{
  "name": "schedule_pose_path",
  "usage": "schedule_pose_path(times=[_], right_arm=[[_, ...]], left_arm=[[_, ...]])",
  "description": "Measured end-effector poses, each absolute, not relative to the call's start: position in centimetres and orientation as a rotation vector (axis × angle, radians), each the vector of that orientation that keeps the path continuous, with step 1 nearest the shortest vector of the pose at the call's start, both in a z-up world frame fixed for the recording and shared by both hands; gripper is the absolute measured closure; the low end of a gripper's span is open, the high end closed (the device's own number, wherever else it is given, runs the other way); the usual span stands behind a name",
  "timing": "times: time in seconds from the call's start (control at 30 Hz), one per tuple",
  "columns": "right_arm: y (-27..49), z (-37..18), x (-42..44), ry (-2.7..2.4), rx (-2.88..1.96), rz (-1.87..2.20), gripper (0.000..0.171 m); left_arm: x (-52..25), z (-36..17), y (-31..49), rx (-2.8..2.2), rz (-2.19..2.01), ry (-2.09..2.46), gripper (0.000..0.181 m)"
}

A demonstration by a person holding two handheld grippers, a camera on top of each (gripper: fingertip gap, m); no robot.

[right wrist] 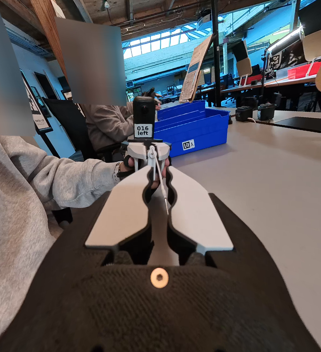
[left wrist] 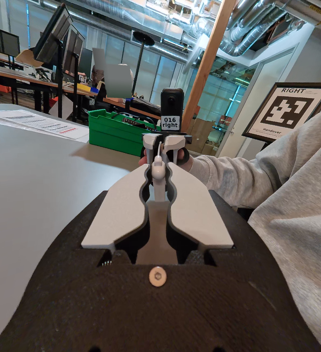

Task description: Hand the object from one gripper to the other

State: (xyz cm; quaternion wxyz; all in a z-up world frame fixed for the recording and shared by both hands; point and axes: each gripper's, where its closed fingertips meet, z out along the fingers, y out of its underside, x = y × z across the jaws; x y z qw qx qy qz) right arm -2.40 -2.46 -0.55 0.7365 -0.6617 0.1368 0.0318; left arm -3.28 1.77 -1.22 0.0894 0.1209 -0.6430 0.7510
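small white earbud (left wrist: pixel 157 171) with thin cord (right wrist: pixel 162 181), held in midair above the table, bulb toward the left gripper's tips, cord running to the right gripper

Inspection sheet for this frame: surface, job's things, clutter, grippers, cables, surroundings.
Surface: grey table, bare in the middle.
Job's things: white corded object held in the air between the two grippers.
Clutter: papers, green bin, blue bins, black mat.
Grippers: left gripper shut on the object's thick end. Right gripper faces it, fingers apart around the thin cord.
Cables: black ones in the green bin.
Surroundings: marker sign, wooden post, a seated person.
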Motion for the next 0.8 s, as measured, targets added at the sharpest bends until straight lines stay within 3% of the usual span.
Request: schedule_pose_path(times=[0.2,0.43,0.6,0.8], right_arm=[[-2.2,-0.6,-2.7,0.284,-1.467,0.057,0.169],[-2.3,0.3,-2.9,0.278,-1.438,0.065,0.17],[-2.8,0.5,-2.5,0.299,-1.427,0.039,0.17],[-3.0,0.0,-2.0,0.326,-1.468,0.011,0.17]], left_arm=[[-3.4,-1.2,1.8,0.356,2.234,-1.901,0.168],[-3.3,-1.3,1.6,0.372,2.22,-1.893,0.169],[-2.9,-1.6,1.4,0.425,2.202,-1.891,0.138],[-1.7,-1.7,1.6,0.518,2.261,-1.94,0.117]])
